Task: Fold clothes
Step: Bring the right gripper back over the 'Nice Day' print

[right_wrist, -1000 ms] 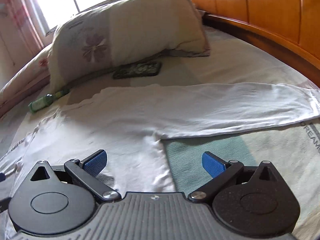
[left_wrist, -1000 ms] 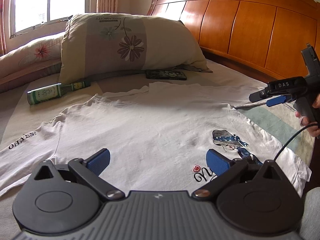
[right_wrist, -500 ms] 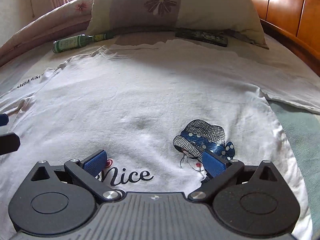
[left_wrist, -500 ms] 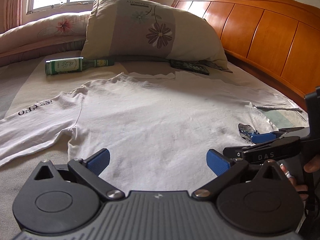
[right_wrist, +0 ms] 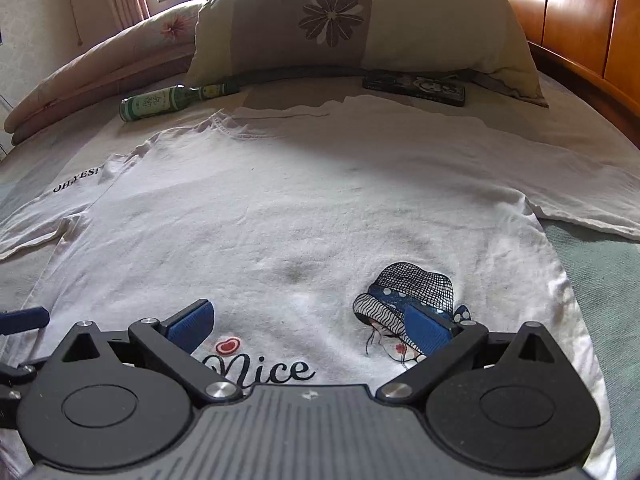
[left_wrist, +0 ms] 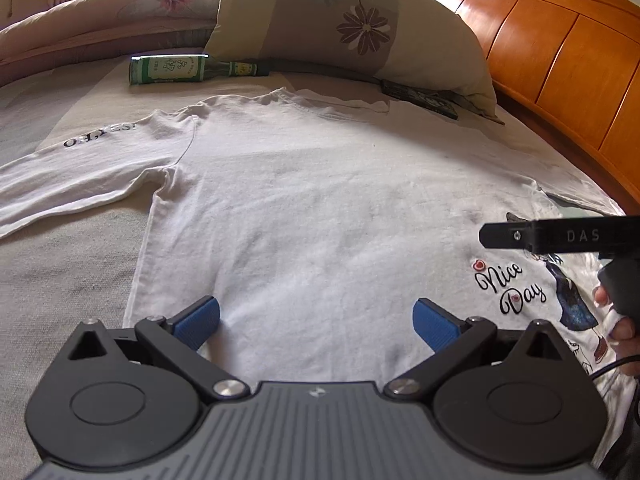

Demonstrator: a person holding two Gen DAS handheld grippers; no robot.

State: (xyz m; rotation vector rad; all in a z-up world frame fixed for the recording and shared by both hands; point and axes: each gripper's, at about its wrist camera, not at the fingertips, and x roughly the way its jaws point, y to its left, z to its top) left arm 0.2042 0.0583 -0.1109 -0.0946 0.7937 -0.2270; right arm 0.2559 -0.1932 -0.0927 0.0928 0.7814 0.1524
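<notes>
A white long-sleeved shirt (left_wrist: pixel 320 208) (right_wrist: pixel 288 208) lies flat and face up on the bed, sleeves spread to both sides. Its print shows a hatted figure (right_wrist: pixel 404 300) and the words "Nice Day" (left_wrist: pixel 508 288). My left gripper (left_wrist: pixel 316 322) hangs open over the shirt's lower left part, nothing between its blue pads. My right gripper (right_wrist: pixel 308 326) is open above the print near the hem. In the left wrist view the right gripper's black body (left_wrist: pixel 560 236) juts in from the right, held by a hand (left_wrist: pixel 618 320). The left gripper's blue tip (right_wrist: pixel 24 318) shows at the right wrist view's left edge.
A flowered pillow (left_wrist: pixel 344 20) (right_wrist: pixel 352 16) leans at the head of the bed. A green bottle (left_wrist: pixel 180 69) (right_wrist: pixel 168 102) lies beside it, and a dark flat case (left_wrist: pixel 420 98) (right_wrist: pixel 416 88) lies under the pillow's corner. The wooden headboard (left_wrist: pixel 560 52) runs along the right.
Both grippers have swung toward the shirt's lower part and come closer to the cloth. The right gripper left the right sleeve area and now sits over the print. Both stayed open.
</notes>
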